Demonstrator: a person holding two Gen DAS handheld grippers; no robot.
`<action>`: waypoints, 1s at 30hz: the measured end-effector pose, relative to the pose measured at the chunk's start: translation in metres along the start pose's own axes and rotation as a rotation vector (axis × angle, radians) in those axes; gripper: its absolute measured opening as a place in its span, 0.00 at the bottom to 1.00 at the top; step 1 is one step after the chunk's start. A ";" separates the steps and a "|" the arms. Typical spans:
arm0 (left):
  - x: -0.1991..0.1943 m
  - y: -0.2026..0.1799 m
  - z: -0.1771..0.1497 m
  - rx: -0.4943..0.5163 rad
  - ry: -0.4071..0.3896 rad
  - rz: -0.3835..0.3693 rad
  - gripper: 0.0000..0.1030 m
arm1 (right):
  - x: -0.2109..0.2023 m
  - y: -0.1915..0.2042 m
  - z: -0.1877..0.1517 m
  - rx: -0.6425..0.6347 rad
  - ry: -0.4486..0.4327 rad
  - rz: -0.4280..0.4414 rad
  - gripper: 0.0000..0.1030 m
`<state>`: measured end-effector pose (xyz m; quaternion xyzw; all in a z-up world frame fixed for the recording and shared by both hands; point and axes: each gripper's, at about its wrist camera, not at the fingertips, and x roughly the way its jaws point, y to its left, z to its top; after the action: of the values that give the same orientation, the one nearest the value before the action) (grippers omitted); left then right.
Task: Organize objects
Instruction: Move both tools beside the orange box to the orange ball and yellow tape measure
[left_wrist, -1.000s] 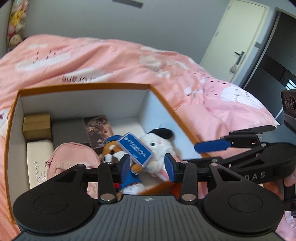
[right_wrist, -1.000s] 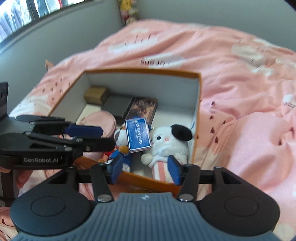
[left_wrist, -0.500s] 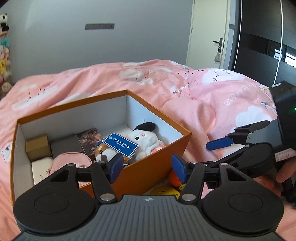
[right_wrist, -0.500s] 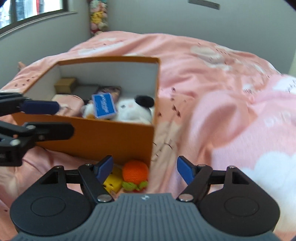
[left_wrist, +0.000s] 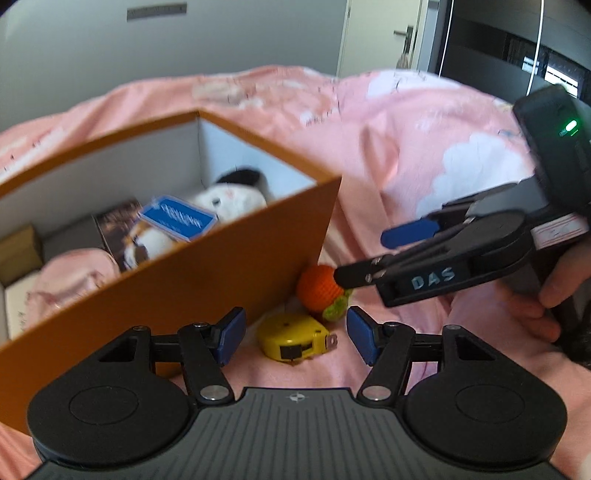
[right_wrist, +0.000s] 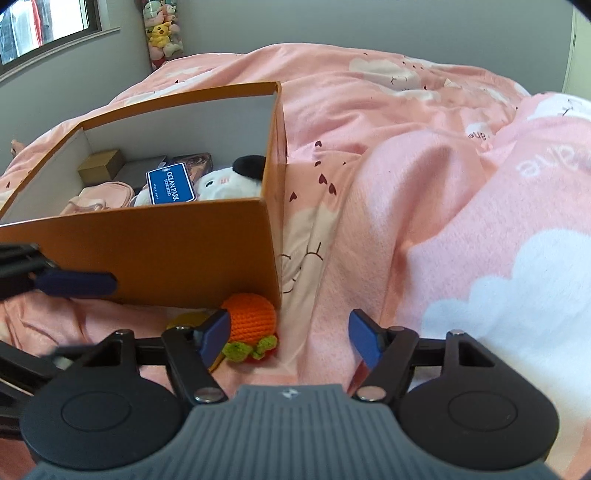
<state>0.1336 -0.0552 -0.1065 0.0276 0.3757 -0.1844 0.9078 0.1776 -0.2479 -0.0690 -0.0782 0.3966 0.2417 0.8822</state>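
We see box (right_wrist: 155, 254) on bed (right_wrist: 424, 206); plush toys (right_wrist: 225, 182) inside; ball (right_wrist: 253, 314), tape measure (left_wrist: 295, 336) before its near corner.

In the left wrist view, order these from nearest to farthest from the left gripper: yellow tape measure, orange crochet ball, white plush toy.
1. Yellow tape measure, on the blanket between the open fingers.
2. Orange crochet ball, just beyond, at the box corner.
3. White plush toy, inside the orange box.
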 end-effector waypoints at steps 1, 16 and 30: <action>0.006 0.000 0.000 -0.004 0.017 0.001 0.71 | 0.001 -0.001 0.000 0.004 0.000 0.009 0.68; 0.056 -0.005 -0.004 -0.051 0.153 0.031 0.76 | 0.016 -0.003 0.005 0.046 0.030 0.205 0.57; 0.055 -0.007 -0.001 -0.098 0.202 0.055 0.76 | 0.024 -0.026 0.002 0.173 0.042 0.211 0.39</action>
<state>0.1665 -0.0790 -0.1449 0.0119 0.4730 -0.1371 0.8702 0.2050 -0.2612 -0.0870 0.0351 0.4404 0.2965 0.8467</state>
